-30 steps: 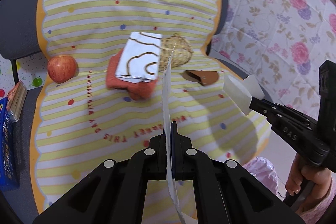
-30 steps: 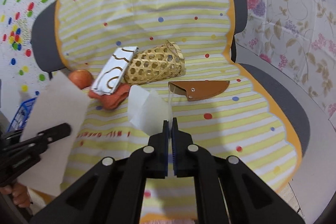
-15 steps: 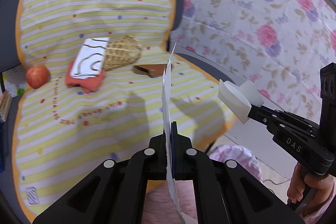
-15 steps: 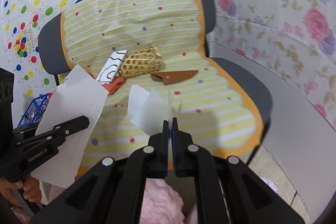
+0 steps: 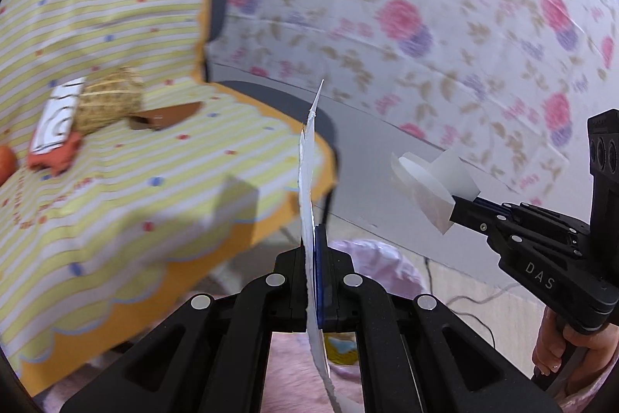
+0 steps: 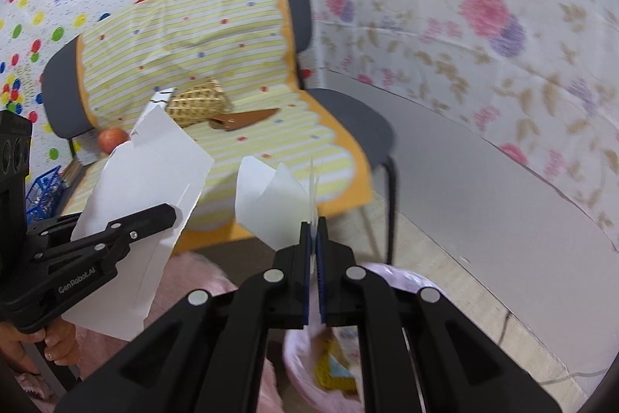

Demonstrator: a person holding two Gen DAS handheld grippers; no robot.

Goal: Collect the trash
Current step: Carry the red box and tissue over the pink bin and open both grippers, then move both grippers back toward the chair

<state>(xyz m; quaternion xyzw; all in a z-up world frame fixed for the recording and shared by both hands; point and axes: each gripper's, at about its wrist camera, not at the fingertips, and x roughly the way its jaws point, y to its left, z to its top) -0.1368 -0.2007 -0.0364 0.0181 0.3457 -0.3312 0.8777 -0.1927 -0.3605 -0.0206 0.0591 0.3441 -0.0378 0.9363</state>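
Note:
My left gripper (image 5: 315, 239) is shut on a torn white paper sheet (image 5: 309, 177), seen edge-on in its own view and flat in the right wrist view as the sheet (image 6: 147, 188) held by the left gripper (image 6: 170, 211). My right gripper (image 6: 314, 223) is shut on a folded white paper scrap (image 6: 271, 204); the left wrist view shows that scrap (image 5: 433, 180) at the right gripper (image 5: 454, 209) tip. Both grippers hang off the chair's front right, above a pink-lined bin (image 6: 390, 347), also the bin (image 5: 387, 258) below the left gripper.
The chair (image 6: 348, 111) wears a yellow striped cover (image 5: 116, 161) bearing a wicker basket (image 6: 197, 101), a brown sheath (image 6: 243, 119), an apple (image 6: 112, 140), a patterned box (image 5: 58, 119) on an orange cloth (image 5: 54, 157). A blue crate (image 6: 42, 184) stands left; flowered sheeting (image 6: 483, 26) lines the wall.
Both grippers have swung away from the chair seat toward the right with their papers still gripped. The chair has slid left in both views and the pink bin has come into view below.

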